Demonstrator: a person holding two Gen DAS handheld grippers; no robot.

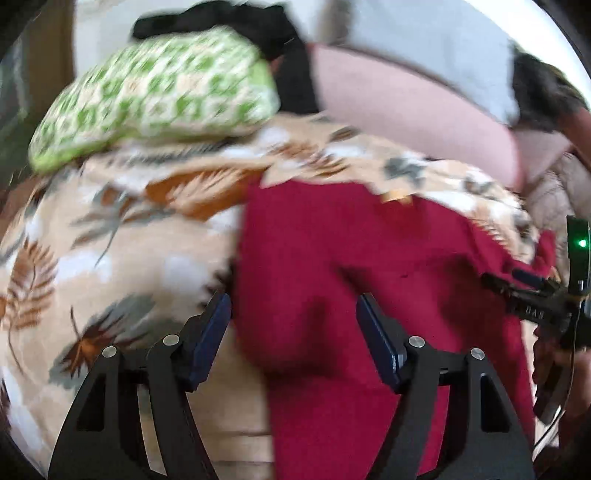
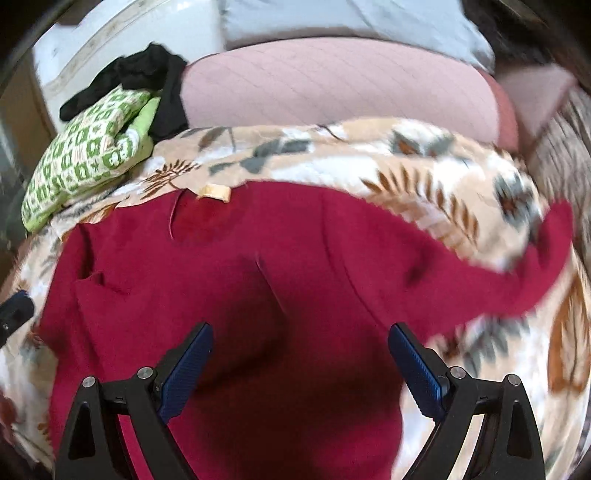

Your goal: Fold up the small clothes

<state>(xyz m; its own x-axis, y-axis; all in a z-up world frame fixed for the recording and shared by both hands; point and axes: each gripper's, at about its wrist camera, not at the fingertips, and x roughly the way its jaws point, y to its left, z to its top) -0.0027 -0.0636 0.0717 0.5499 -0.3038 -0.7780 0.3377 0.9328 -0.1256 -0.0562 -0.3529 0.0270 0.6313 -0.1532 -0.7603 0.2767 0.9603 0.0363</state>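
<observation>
A big bed fills both views, and a leaf-print blanket in tan, brown and grey covers it. Behind the blanket lies a pink quilt, with a pale blue pillow past it. On the blanket lies a dark red garment, spread out and wrinkled, with one long sleeve reaching off to the right. A green and white patterned cloth sits bunched at the far left corner, with a black cloth heaped just behind it. A small tan label shows at the red garment's far edge. The left tool is wide open over the red garment's left edge, holding nothing. The right tool is wide open above the red garment's middle, holding nothing.
</observation>
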